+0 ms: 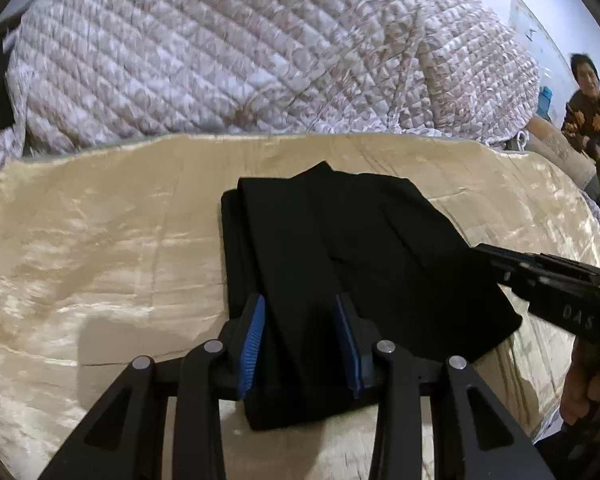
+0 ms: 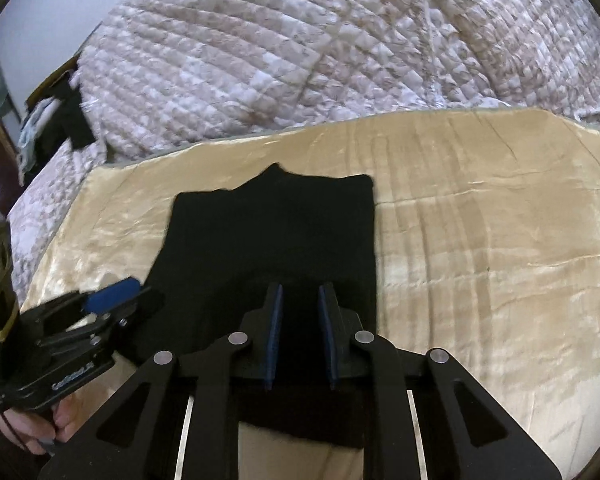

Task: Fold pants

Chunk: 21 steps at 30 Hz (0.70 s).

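The black pants [image 1: 340, 248] lie folded into a compact rectangle on a shiny cream blanket [image 1: 100, 240]. They also show in the right wrist view [image 2: 276, 224]. My left gripper [image 1: 300, 304] hovers over the near left part of the pants, jaws open, nothing between its blue pads [image 1: 252, 344]. My right gripper [image 2: 300, 296] is over the near right part of the pants, jaws open and empty. The right gripper shows at the right edge of the left wrist view [image 1: 500, 260], and the left gripper at the lower left of the right wrist view [image 2: 116, 292].
A bulky quilted bedspread [image 1: 260, 60] is heaped behind the blanket. Dark clothes [image 2: 64, 120] lie at the far left by a wooden headboard. A person in a patterned top [image 1: 592, 108] sits at the far right. The cream blanket's edge [image 2: 580, 128] runs along the quilt.
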### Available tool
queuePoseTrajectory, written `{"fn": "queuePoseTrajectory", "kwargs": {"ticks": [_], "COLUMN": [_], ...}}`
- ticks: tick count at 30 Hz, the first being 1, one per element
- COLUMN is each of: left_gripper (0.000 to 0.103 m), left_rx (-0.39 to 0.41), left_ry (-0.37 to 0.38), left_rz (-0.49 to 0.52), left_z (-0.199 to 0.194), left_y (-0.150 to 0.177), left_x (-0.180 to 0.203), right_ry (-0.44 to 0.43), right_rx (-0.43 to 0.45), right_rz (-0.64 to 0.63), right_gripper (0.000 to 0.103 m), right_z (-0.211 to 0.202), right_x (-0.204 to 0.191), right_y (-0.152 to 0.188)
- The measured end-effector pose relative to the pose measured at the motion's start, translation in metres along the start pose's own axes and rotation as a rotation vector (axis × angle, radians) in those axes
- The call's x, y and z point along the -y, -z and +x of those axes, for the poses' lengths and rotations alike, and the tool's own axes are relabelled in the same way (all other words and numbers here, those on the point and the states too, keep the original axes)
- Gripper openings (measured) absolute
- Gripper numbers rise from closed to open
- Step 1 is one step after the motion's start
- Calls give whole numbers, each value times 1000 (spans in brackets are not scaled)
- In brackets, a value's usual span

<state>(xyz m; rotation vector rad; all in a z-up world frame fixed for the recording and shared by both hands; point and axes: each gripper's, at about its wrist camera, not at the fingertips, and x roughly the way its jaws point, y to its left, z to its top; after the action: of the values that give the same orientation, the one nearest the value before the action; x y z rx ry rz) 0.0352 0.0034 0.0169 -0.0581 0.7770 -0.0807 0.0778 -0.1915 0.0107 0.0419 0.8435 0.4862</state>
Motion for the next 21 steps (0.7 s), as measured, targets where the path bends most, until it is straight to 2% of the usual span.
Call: {"fn": "queuePoseTrajectory", "kwargs": {"ticks": [4, 8, 12, 15, 19, 21], "left_gripper": [39, 39, 40, 40, 47, 51], "left_rx": [13, 7, -23, -14, -7, -4], "left_ry": [-6, -7, 4, -1, -7, -13], "left_rz": [12, 10, 16, 24, 26, 24], "left_z": [-12, -15, -7, -6, -5, -4], "left_y": [4, 9, 18, 20, 22, 23], "left_x": [2, 5, 10, 12, 12, 11], "right_ry": [-1, 4, 4, 9, 15, 16], "right_rx": [-6, -34, -36, -32, -23, -22], "right_rz": [-91, -95, -110, -129, -140, -161], "right_gripper": [18, 18, 22, 22, 25, 32], "right_z": [-5, -4, -2, -1, 1, 0], "right_x": [-15, -11, -8, -9, -11, -13], "right_y": [11, 24, 33, 36, 39, 39]}}
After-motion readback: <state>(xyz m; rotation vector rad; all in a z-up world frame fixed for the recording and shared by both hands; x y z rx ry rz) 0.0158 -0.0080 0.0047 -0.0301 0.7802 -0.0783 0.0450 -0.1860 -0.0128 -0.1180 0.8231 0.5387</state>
